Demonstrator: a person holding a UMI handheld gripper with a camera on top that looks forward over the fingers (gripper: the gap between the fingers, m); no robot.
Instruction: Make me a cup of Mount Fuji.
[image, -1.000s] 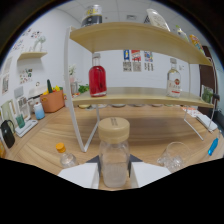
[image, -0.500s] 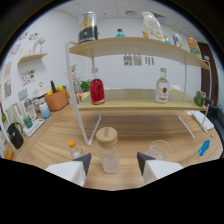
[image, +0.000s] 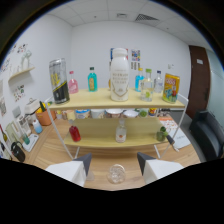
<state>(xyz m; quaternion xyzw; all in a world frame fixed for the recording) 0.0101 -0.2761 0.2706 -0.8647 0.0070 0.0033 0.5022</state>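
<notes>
Two pale gripper fingers (image: 116, 167) stand apart, nothing pressed between them; a small clear glass object (image: 116, 173), perhaps a cup or jar seen from above, sits low in the gap with room at either side. Ahead stands one white wire-framed shelf unit (image: 176, 107) with wooden boards. Top board, counted across: one tall dark-and-clear canister (image: 59, 81), one pink bottle (image: 73, 82), one teal bottle (image: 92, 79), one large white bottle (image: 119, 75) in the middle, then a cluster of roughly three small bottles (image: 146, 82) that blur together, and one yellow-orange packet (image: 171, 88) at the far end. Under that board hangs a row of pale cups or bowls (image: 112, 113), count unclear. Lower board: one red bottle (image: 75, 133), one clear bottle (image: 120, 132), one dark green item (image: 161, 134). The lower board has wide bare stretches between its three items; the top board is crowded edge to edge. The wooden tabletop (image: 50, 150) is open between the fingers and the shelf legs. Beside the shelf, one orange pot (image: 44, 116) with utensils and some small clutter. White walls, a small wall shelf (image: 21, 74), posters on the back wall, a brown door (image: 199, 80), a dark chair (image: 209, 131), panelled ceiling.
</notes>
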